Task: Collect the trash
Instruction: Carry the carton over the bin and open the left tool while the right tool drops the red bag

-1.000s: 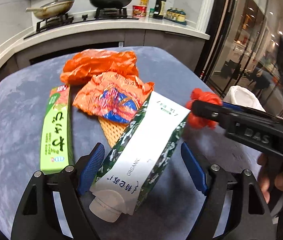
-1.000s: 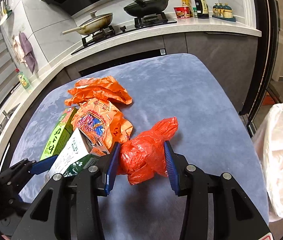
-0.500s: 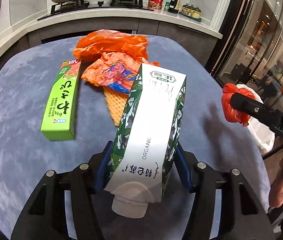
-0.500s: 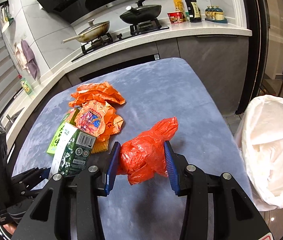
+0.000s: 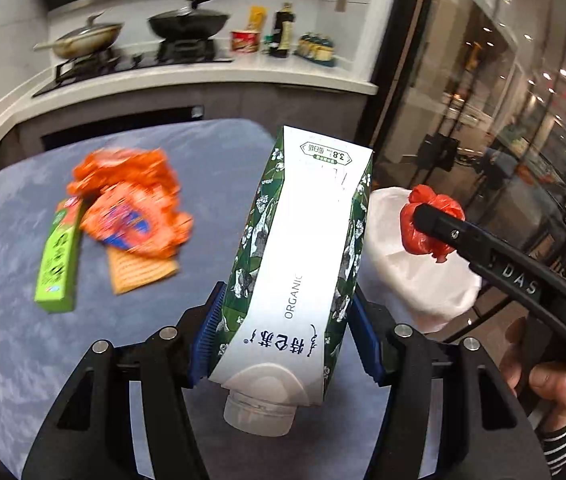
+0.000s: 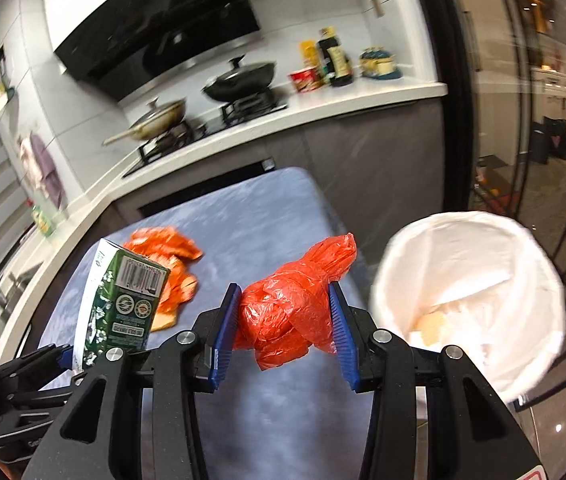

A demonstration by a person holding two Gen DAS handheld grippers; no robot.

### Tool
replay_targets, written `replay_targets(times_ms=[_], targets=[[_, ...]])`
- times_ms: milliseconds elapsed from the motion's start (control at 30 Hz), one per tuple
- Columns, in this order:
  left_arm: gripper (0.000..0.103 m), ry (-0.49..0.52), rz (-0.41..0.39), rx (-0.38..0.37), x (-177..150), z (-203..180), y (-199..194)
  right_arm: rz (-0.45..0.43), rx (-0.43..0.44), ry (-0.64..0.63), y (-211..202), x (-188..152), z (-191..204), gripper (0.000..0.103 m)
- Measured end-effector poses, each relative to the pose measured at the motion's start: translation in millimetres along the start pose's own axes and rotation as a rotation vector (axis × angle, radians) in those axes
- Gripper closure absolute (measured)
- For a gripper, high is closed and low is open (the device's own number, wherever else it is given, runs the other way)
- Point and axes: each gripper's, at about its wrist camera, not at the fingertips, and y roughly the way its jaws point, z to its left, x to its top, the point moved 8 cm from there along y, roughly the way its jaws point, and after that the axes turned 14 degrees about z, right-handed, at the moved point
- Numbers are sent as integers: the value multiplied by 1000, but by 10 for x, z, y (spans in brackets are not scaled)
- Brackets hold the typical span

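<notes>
On the blue table (image 5: 11, 360), at about nine o'clock in the left view, lie the green box (image 5: 59, 256) and, just to its right, the orange wrappers (image 5: 131, 204). They are loose trash not yet collected, well apart from both tools.

At six o'clock in that view the left gripper (image 5: 287, 332) is clamped on the carton (image 5: 307, 248), its blue pads pressing the carton's two green sides. The cap end points back toward the camera and the flat base tilts up toward twelve o'clock. Gripping it low across the narrow faces likely keeps it steady for carrying.

In the right view the right gripper (image 6: 285, 324) is squeezed on the red bag (image 6: 291, 304), held dead centre with its knotted tail sticking out toward one o'clock. The soft bundle bulges between the pads, so a firm pinch suits it.

The bin (image 6: 539, 280), lined in white, stands off the table edge at three o'clock from the red bag, near but not under it; both loads seem bound there.
</notes>
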Motion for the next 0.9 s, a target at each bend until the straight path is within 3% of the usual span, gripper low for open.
replay_targets(times_ms=[500,900], targets=[[48,174,8,-61,334,-1465,264,-87,-113,147,-632,-28,-1270,62],[48,246,69,-34,463,-1948,742,-56,-150,208,-508,-23,-1846,62]])
